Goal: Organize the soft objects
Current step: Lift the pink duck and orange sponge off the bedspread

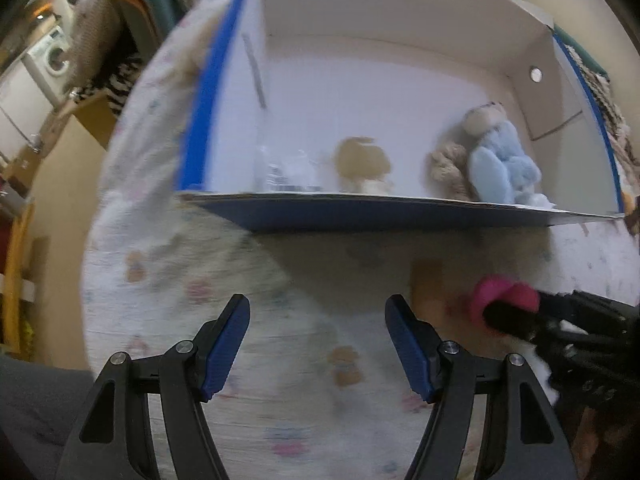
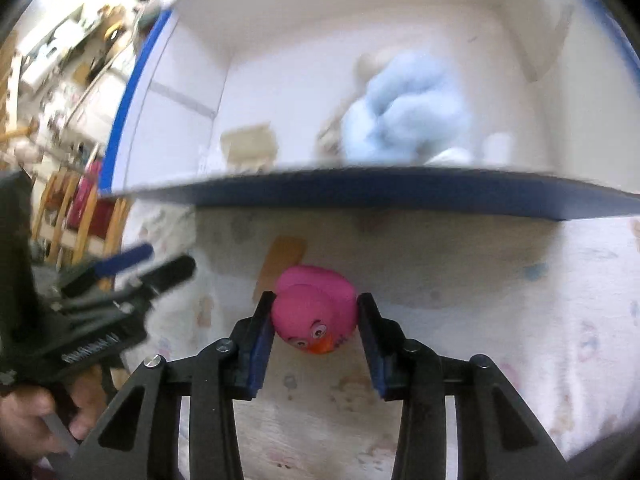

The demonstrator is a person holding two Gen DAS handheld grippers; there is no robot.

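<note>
Ahead of both your tools stands a blue-edged cardboard box [image 1: 400,216], white inside, its near wall rising between you and what lies in it. Inside it, toward the right, a light blue plush toy [image 1: 500,164] leans against a beige knitted piece [image 1: 448,168]; a small tan soft toy [image 1: 362,164] sits nearer the middle, and something clear and blurred lies to its left, too smeared to name. The box rests on a pale printed cloth [image 1: 168,280] that covers the surface. A brownish patch on the cloth [image 2: 280,264] lies just beyond the duck, between it and the box wall.

Your right gripper [image 2: 316,320] points steeply down at the cloth, and the pink rubber duck [image 2: 314,308] sits between its blue pads, face toward the camera. The left pad presses the duck's side and the right pad meets it too, so the jaws hold it at a middling width. The duck is outside the box, just short of its near wall.

Your left gripper [image 1: 316,344] also tilts steeply down, to the left of the right one. Its jaws stand well apart with only cloth between them. In the right wrist view your hand [image 2: 36,420] grips its handle at the lower left.
</note>
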